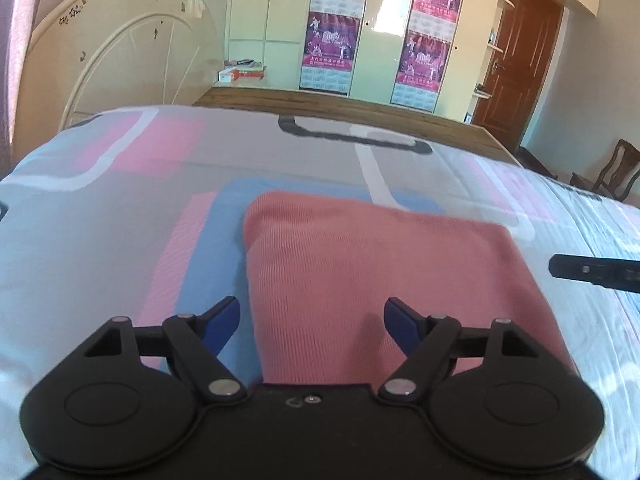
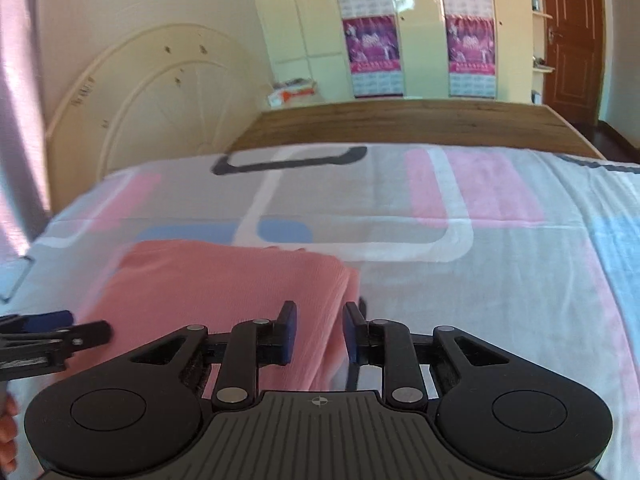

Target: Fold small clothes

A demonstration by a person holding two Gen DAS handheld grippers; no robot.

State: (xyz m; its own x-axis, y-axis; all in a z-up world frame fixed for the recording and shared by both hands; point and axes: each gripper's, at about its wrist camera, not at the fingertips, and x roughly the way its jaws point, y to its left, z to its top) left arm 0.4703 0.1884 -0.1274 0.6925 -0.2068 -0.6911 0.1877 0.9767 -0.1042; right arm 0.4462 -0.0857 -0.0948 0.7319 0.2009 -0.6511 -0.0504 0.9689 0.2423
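Note:
A salmon-pink ribbed garment (image 1: pixel 360 264) lies folded flat on the patterned bed sheet (image 1: pixel 120 220). My left gripper (image 1: pixel 312 320) is open, its blue pads spread wide just above the garment's near left part. In the right wrist view the garment (image 2: pixel 224 280) lies left of centre. My right gripper (image 2: pixel 319 332) is part open over the garment's right edge, with cloth showing between the pads but not pinched. The left gripper also shows in the right wrist view (image 2: pixel 52 328), and a finger of the right gripper shows at the right of the left wrist view (image 1: pixel 592 272).
The bed's wooden footboard (image 2: pixel 400 124) runs across behind the sheet. A cream headboard panel (image 1: pixel 120 60) leans on the wall at left. Wardrobe doors with purple posters (image 1: pixel 332 32), a brown door (image 1: pixel 524 52) and a wooden chair (image 1: pixel 612 168) stand beyond.

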